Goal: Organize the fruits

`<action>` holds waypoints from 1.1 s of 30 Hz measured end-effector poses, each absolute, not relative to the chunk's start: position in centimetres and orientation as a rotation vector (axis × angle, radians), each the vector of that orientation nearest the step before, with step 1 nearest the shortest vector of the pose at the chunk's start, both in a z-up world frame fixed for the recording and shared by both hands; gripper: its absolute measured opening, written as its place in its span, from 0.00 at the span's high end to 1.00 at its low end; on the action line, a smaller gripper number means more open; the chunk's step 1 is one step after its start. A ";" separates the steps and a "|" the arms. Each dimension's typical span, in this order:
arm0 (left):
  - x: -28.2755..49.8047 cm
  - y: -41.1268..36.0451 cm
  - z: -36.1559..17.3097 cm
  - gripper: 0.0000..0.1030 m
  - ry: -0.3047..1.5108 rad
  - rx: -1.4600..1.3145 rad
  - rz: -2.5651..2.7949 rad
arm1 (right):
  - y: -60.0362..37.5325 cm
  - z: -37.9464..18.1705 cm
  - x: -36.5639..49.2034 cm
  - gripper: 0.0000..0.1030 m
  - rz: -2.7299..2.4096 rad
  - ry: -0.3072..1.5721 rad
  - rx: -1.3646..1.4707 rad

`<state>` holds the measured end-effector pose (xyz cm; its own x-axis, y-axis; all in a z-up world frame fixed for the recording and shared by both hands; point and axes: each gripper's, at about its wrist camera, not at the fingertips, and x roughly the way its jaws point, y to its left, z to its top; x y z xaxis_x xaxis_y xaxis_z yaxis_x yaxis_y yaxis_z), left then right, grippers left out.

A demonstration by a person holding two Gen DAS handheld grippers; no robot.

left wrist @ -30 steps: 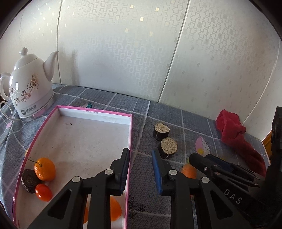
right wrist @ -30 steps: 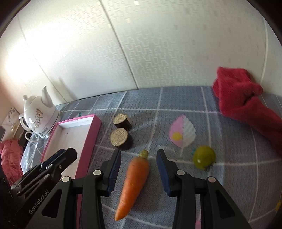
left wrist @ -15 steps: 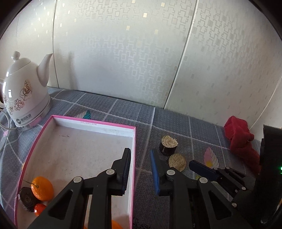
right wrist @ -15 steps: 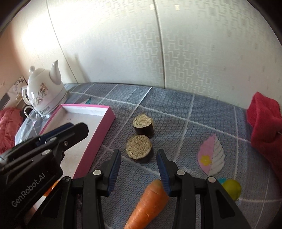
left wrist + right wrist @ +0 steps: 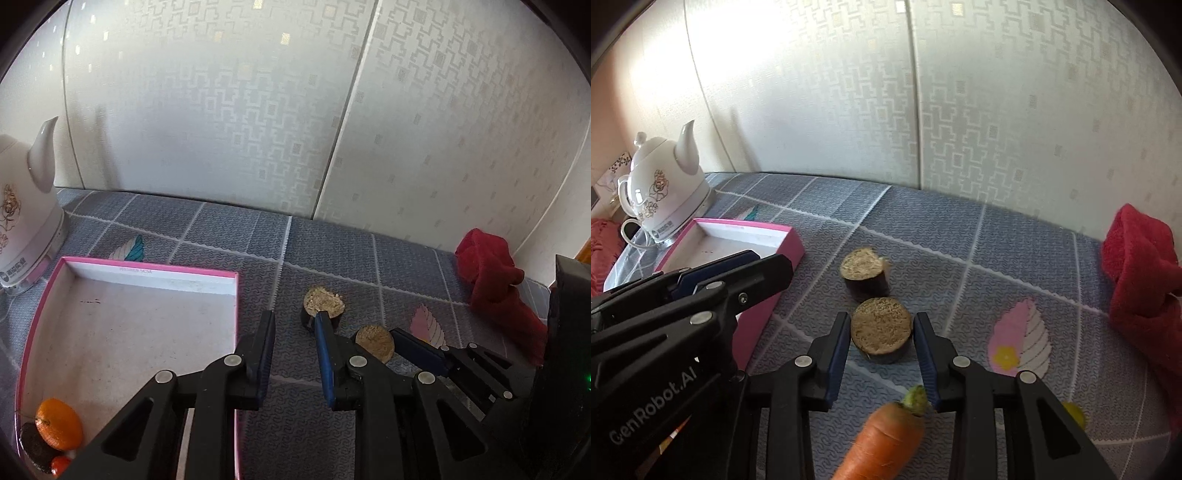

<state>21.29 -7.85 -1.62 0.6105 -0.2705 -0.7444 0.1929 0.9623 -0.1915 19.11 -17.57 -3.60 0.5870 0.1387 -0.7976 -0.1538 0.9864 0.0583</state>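
Right now, step: R gripper (image 5: 882, 334) is lining up on the nearer dark-skinned round cut slice w/ tan face (image 5: 881, 334), which sits on the grey patterned cloth (image 5: 979, 236) betw. its blue pads.
R jaws: closing; slice is between them, but thin gaps show on both sides, so no pinch yet, I'd say.
L gripper (image 5: 291, 332): clenched as far as it goes, nothing in it; hovers just right of the pink-rimmed white cardboard tray (image 5: 147, 271).
Task things: farther cut slice (image 5: 864, 271) lies just beyond the near one, slightly left. Orange carrot w/ green stub (image 5: 886, 439) lies near edge, under the R fingers, not gripped. Tray is at left, near the white floral ceramic kettle (image 5: 665, 192).
Next move (judgement): finish the squeeze on the slice's sides, lift clear of the carrot tip, carry left to the tray. Slice is short and round, so it could roll or slip if pinched off-centre.
L view only: tray's near-left corner already holds an orange mandarin (image 5: 59, 424), a dark round piece (image 5: 33, 446) and a small red fruit (image 5: 59, 465).
R view only: carrot, the slice between the pads, a small yellow-green fruit (image 5: 1073, 413) at near right.
Both views: red crumpled cloth (image 5: 1145, 280) far right.
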 end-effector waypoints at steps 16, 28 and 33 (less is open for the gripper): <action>25.0 -10.6 -3.7 0.65 0.972 -0.136 -0.299 | -18.7 -3.8 18.6 0.66 0.141 0.918 -0.061; 23.6 -10.5 -4.4 0.69 0.973 -0.077 -0.261 | -20.2 -4.3 18.0 0.65 0.112 0.931 -0.027; 21.6 -9.0 -4.2 0.68 0.991 -0.133 -0.256 | -20.9 -4.5 17.3 0.66 0.091 0.947 -0.036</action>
